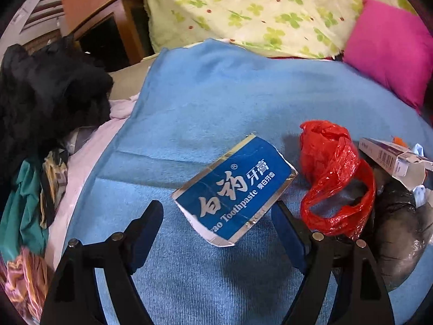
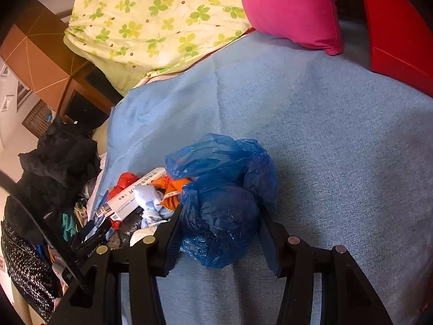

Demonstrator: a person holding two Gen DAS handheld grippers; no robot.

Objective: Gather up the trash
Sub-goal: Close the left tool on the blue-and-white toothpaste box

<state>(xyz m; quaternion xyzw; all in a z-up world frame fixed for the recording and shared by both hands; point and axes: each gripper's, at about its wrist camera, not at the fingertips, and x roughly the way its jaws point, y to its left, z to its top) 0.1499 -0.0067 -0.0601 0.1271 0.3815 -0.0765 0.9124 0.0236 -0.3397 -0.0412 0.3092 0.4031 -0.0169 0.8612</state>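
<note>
In the left wrist view a blue toothpaste box (image 1: 235, 187) lies on the blue blanket (image 1: 216, 103). My left gripper (image 1: 216, 216) is open, its fingers on either side of the box's near end. A crumpled red plastic bag (image 1: 334, 178) lies to its right, with a white carton (image 1: 392, 158) and a black bag (image 1: 400, 233) beyond. In the right wrist view my right gripper (image 2: 220, 224) is open around a crumpled blue plastic bag (image 2: 224, 203) on the blanket (image 2: 338, 149). A pile of trash sits to its left: white carton (image 2: 132, 197), orange wrapper (image 2: 170, 189), white tissue (image 2: 148, 200).
A green-patterned quilt (image 1: 257, 8) and a pink pillow (image 1: 389, 54) lie at the far side of the bed. Black clothing (image 1: 48, 94) and other garments pile at the left edge. A red object (image 2: 397, 32) stands at the right of the right wrist view.
</note>
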